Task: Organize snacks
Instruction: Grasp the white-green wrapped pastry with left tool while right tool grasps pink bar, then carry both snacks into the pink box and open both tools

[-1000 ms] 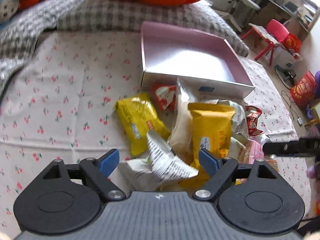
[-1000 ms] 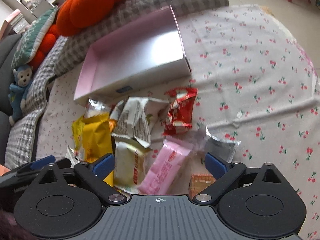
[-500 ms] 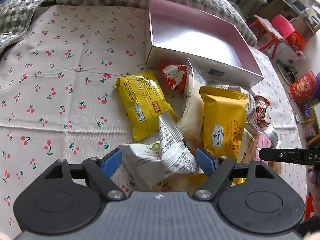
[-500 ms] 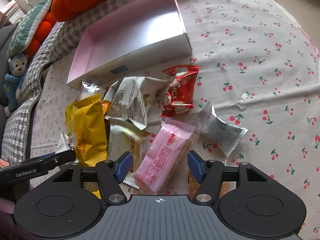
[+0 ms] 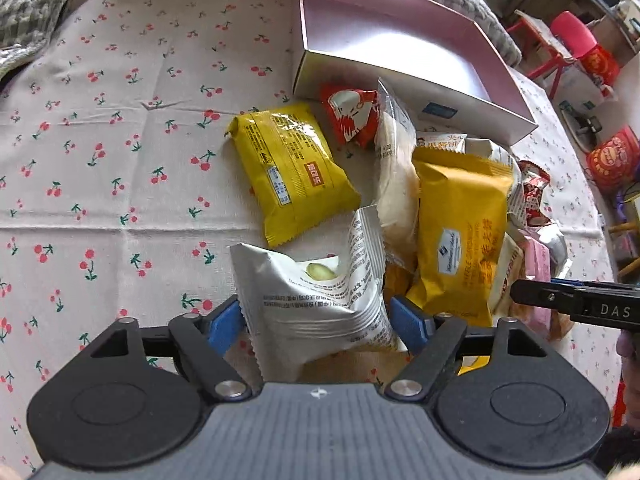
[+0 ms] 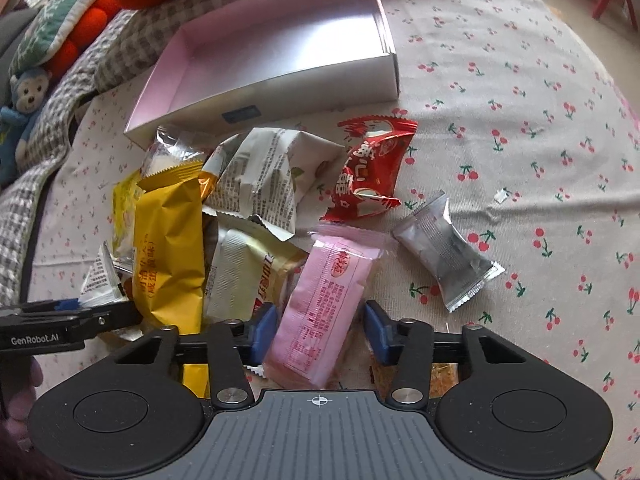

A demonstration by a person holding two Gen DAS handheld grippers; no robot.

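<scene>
Closing in on two packets at once. Right claw [image 6: 320, 328] much narrower than a second ago, jaws just been closing, pink packet [image 6: 320, 304] between the pads; left pad at its edge, right pad looks a shade clear, so not clamped yet. Left claw [image 5: 316, 320] also just been closing, less so, blue pads right at both sides of the silver-white packet [image 5: 316, 292]; firm pinch or mere contact, cannot tell. Camera views lower and nearer the pile than before. Pink box [image 5: 516, 92] empty beyond the heap on the cherry-print cloth [image 5: 100, 160]; yellow packet [image 5: 292, 176], red packet [image 6: 368, 168] and grey packet [image 6: 448, 248] loose, not sorted. Likely next: finish both grips, lift, carry to box.
</scene>
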